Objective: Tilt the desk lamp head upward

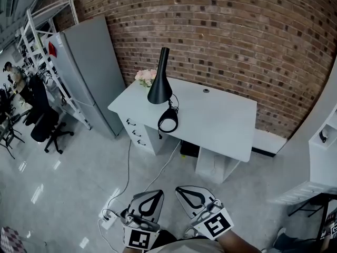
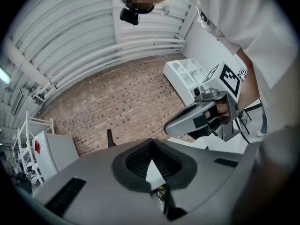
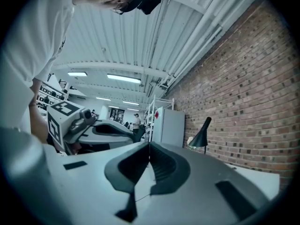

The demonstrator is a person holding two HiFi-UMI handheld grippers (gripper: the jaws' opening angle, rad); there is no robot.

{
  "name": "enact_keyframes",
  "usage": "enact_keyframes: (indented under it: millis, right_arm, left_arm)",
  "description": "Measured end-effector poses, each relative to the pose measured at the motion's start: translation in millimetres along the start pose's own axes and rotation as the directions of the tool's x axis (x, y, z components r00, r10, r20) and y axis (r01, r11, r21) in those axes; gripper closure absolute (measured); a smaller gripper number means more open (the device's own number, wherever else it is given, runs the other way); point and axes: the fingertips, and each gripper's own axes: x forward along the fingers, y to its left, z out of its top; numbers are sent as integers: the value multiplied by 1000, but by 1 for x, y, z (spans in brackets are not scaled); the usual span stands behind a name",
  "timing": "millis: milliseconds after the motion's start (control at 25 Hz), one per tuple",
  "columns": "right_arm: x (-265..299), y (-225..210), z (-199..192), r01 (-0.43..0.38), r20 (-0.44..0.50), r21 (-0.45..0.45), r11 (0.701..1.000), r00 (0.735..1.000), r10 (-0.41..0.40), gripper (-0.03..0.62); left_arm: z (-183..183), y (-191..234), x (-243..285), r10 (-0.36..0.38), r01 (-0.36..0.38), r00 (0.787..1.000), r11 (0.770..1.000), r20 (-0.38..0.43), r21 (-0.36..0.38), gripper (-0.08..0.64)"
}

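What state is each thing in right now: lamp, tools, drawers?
desk lamp: upright on white desk, head aimed down, unlit
left tool: shut, empty, far from lamp
right tool: shut, empty, far from lamp
desk drawers: closed

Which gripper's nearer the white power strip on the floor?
Left. The left gripper is held just to the right of the power strip; the right gripper sits further right, beyond the left one.

Grey left gripper (image 1: 156, 194) and right gripper (image 1: 181, 190), black-and-white marker cubes (image 1: 217, 225), white shirt (image 2: 243, 22).
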Motion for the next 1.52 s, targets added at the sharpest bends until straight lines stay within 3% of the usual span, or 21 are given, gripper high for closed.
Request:
enact_keyframes:
  millis: [400,640,1160,1360,1520]
  right_arm:
    - [6,-10,-6,-44,24,2,999,999,44,575]
    - [25,-27,-22,-27,0,9,1000,1000,27,575]
    - [131,-86,-36,6,-80,-22,1000,997,-8,575]
    - [169,-103,-42,25,-99,-22,999,995,-27,575]
    - [199,-112,-46,33,-115,-38,999,993,-37,575]
  left_arm:
    - [-11,-1,10,28,-28,999,1000,-37,3,555]
    - [-30,13,33,20,-20,1000,1000,-9,-8,555]
    - [-77,113,111,7,-4,996,999,86,-35,555]
    - [-96,146,132,-30,32,998,999,54,-40,555]
    - [-113,171,143,-38,42,996,997,76,-57,555]
